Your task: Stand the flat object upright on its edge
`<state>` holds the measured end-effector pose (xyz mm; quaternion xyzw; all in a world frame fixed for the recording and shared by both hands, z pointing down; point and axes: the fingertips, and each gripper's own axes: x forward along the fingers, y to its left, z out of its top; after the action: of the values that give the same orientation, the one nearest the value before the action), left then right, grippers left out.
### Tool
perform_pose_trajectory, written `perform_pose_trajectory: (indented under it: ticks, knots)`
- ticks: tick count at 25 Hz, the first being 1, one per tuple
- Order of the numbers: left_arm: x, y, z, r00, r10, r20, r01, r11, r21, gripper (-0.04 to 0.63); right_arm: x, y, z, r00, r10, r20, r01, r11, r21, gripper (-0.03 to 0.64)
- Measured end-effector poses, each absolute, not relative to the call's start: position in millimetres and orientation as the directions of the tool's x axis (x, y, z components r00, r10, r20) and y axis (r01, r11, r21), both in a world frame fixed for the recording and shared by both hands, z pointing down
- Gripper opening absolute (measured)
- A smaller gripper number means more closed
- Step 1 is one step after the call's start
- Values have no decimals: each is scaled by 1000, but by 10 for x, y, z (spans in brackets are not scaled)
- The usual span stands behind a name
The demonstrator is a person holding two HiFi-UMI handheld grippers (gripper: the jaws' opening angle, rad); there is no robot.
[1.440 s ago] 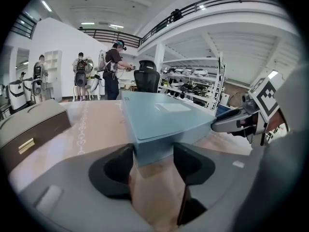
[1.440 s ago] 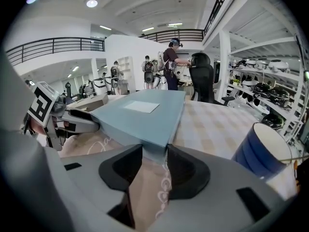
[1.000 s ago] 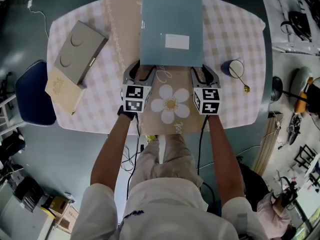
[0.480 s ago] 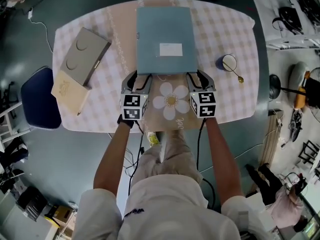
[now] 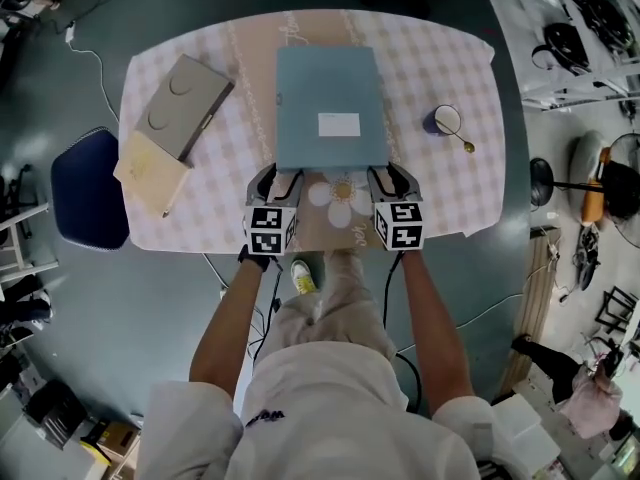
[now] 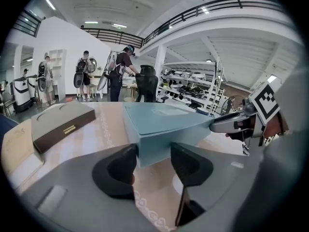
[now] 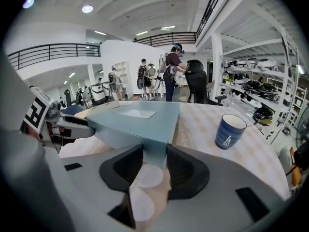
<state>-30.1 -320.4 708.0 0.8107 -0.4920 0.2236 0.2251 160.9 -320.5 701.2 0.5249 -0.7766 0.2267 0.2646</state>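
Oval bench (image 5: 445,58) in a checked cloth, dark floor around. At far left a blue chair (image 5: 88,190), then a grey case (image 5: 185,103) overlapping a tan book (image 5: 148,168). Left gripper (image 5: 280,174) jaws clamped on the near left corner of the flat teal box (image 5: 330,93), lying mid-bench; right gripper (image 5: 392,172) jaws pinching its near right corner. Rightmost, a blue mug (image 5: 438,121) with a spoon (image 5: 466,146) beside. Only in the gripper views: people (image 6: 120,74) and shelving (image 6: 190,88) behind. Case only in the left one, mug only in the right. Any gap under the box's near edge hard to make out.
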Motion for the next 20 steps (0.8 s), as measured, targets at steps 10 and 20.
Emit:
perform_pose_trajectory:
  ticks: [10,20]
  knots:
    - [-306,-2525,7025,409,-686,601,-903,-400,158,224,1603,-2542,6959,-291,-689,664,-946,310,-93,155]
    - [-359,-2101,6743,410,-713,569,-902,-411,135,218,1559,-2118,6672,-294,-727,620,-950,296,-102,155]
